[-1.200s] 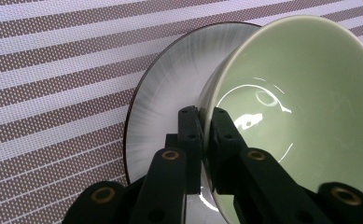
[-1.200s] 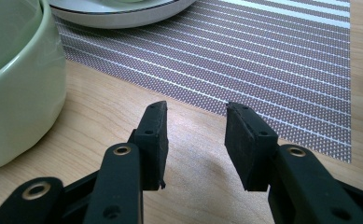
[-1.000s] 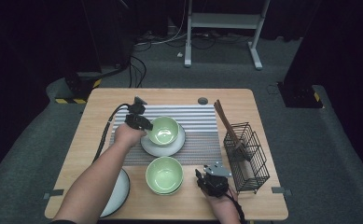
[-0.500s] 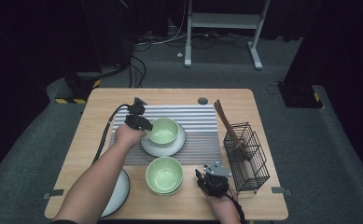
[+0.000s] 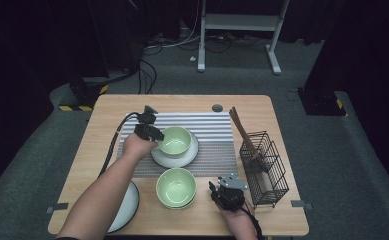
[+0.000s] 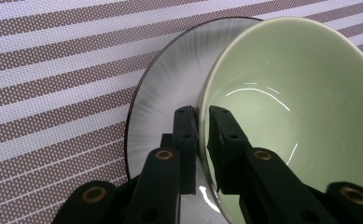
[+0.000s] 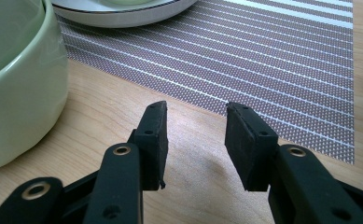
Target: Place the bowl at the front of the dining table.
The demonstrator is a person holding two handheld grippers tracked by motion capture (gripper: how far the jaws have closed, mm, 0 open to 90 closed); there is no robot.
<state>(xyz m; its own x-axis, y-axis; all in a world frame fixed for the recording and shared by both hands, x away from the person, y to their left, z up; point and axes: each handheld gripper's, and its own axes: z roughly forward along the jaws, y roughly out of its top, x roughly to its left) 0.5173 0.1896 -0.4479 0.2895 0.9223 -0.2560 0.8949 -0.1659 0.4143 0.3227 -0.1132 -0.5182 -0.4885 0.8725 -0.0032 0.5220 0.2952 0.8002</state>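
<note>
Bowl (image 6: pixel 291 116) rim, left hand-held gripper (image 6: pixel 203 122) loosening

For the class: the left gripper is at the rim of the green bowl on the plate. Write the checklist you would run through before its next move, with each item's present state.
1. Left gripper straddles the bowl rim, one jaw inside and one outside: ok.
2. Jaws have just been opening; whether the pads have let go of the rim: cannot tell.
3. Bowl sits on the plate, not lifted or hanging off: ok.
4. Plate lies on the striped mat: ok.
5. Right gripper open, holding nothing, away from the plate: ok.
6. Second green bowl stands apart from the plate, out of the left arm's way: ok.
</note>
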